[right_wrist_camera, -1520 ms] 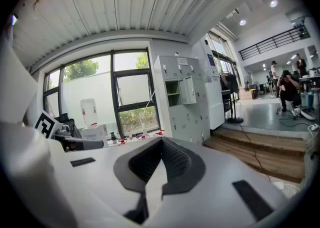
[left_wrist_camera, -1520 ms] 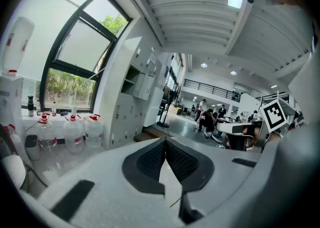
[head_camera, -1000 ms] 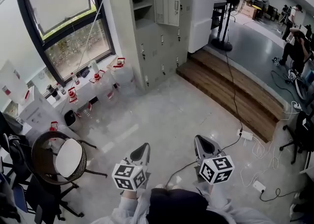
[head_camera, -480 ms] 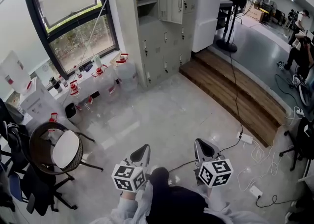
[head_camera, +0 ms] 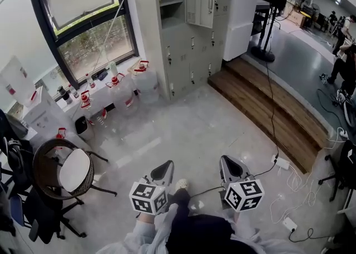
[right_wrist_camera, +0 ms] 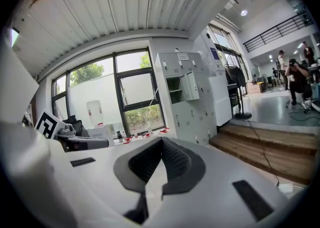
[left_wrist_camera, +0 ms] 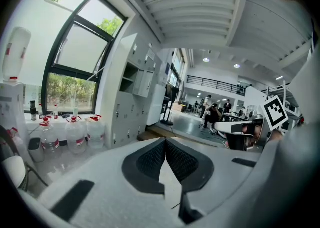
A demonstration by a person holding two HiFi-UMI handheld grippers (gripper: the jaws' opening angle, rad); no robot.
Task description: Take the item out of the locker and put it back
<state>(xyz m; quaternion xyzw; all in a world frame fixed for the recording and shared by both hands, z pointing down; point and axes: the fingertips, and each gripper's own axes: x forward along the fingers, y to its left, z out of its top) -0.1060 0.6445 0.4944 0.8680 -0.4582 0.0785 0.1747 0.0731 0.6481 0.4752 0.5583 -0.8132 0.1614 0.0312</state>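
The item itself is not showing in any view. I am judging that it is waiting inside the locker (head_camera: 189, 41), probably in the upper compartment (head_camera: 169, 2), whose door (head_camera: 206, 3) is standing open. That compartment is looking dark, so I am not able to judge the item's weight, stiffness or fragility. A gentle pinch at a firm edge is seeming the safest choice. The locker is standing well apart from both tools. The left gripper (head_camera: 165, 165) is showing its jaws pressed together on nothing, and the right gripper (head_camera: 227, 161) is showing the same. The water bottles (head_camera: 146, 80) near the locker are carrying red labels, too small for reading, and no brand is readable anywhere
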